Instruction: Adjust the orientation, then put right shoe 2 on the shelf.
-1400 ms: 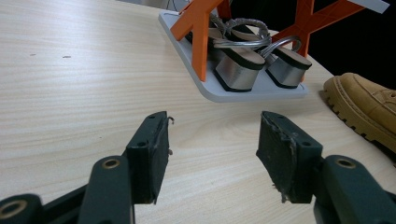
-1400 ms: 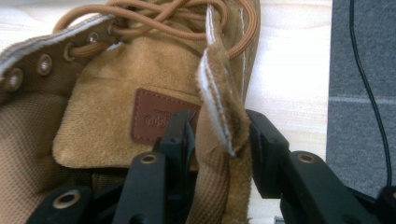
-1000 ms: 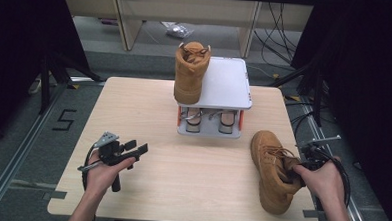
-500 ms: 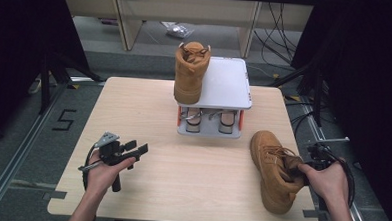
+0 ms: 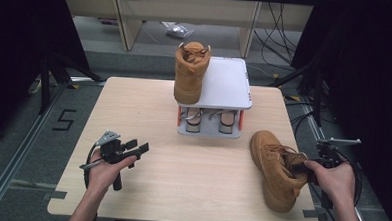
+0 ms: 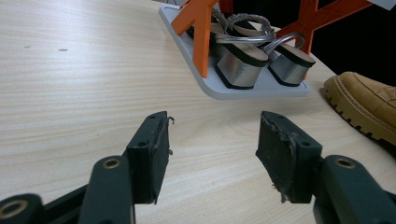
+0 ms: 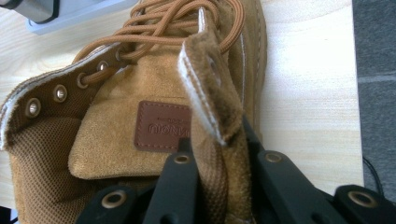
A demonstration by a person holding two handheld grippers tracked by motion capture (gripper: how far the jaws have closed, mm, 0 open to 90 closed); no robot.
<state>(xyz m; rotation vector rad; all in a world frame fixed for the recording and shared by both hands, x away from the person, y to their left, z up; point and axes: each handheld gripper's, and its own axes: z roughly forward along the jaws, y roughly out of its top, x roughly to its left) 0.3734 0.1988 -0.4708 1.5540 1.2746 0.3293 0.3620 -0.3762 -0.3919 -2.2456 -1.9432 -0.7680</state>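
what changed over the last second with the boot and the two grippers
Little moved. The right gripper drew slightly back toward the table's near right edge, clamped on the collar of the boot on the table, which barely shifted. The left gripper stayed open over the table; the boot on the rack did not move.

Tan suede boot (image 5: 274, 169) — brown patch (image 7: 161, 125); silver sandals (image 6: 254, 60), orange-legged white rack (image 5: 225, 84) — pale wood table (image 5: 149, 108).

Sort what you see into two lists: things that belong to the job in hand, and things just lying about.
In the job:
right gripper, shut on the boot's collar
boot on the table
boot on the rack
white rack

Lying about:
silver heeled sandals
left gripper, open
cables on the floor
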